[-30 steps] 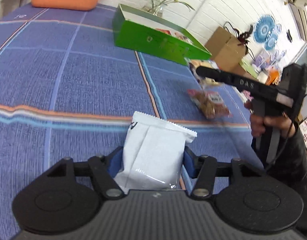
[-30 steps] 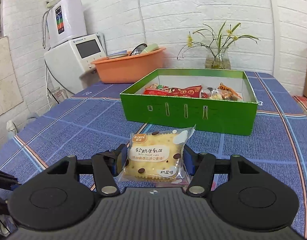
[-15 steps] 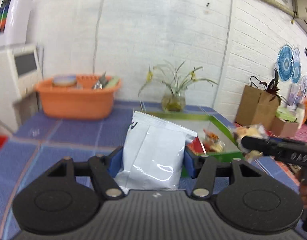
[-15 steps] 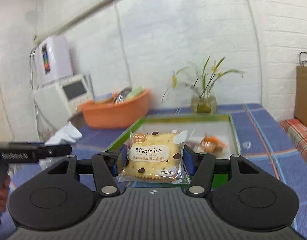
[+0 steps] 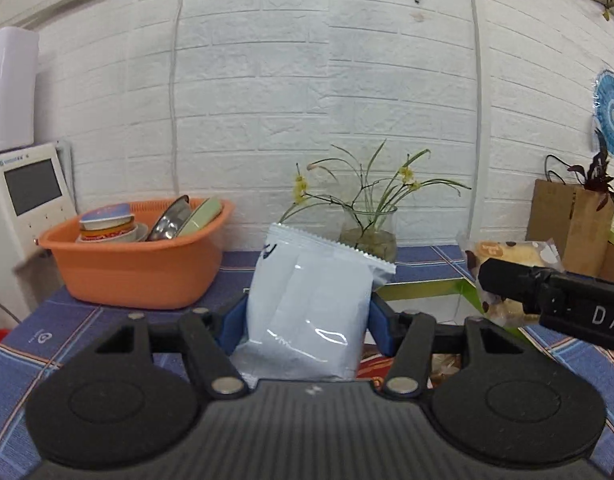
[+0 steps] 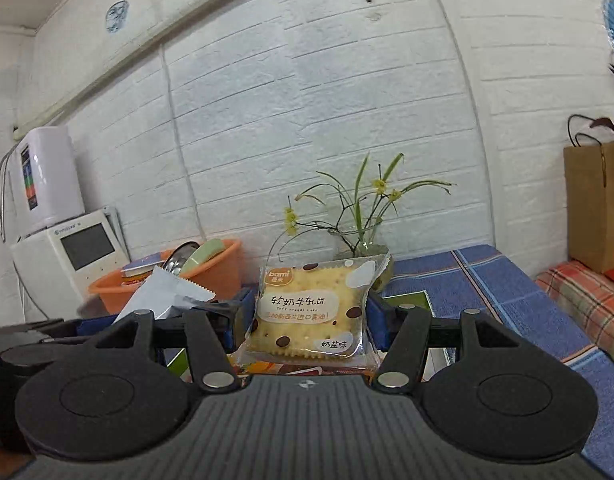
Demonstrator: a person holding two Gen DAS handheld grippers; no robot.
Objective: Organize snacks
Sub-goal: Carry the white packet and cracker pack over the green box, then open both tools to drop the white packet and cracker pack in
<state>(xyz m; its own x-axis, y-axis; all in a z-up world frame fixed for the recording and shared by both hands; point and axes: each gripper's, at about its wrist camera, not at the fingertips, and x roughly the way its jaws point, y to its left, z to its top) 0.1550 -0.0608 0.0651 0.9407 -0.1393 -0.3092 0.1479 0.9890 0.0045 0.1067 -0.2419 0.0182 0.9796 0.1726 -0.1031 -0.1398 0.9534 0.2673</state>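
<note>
My left gripper (image 5: 305, 326) is shut on a white snack packet (image 5: 307, 312), held upright above the table. My right gripper (image 6: 307, 320) is shut on a clear-wrapped cracker packet (image 6: 311, 312) with brown dots. The right gripper also shows at the right of the left wrist view, its cracker packet (image 5: 507, 256) ahead of the black finger. The white packet shows at the left of the right wrist view (image 6: 163, 292). The green box's rim (image 5: 427, 288) lies just below and ahead of both grippers; snack wrappers (image 6: 303, 369) peek out under the right gripper.
An orange basin (image 5: 135, 264) of dishes stands at the back left on the blue checked tablecloth (image 6: 507, 280). A glass vase with a plant (image 5: 367, 232) stands behind the box. A white appliance (image 5: 23, 200) is far left, a brown paper bag (image 5: 567, 228) far right.
Both grippers have lifted and tilted up from looking down at the table, and come forward over the green box, side by side. Each still holds its packet.
</note>
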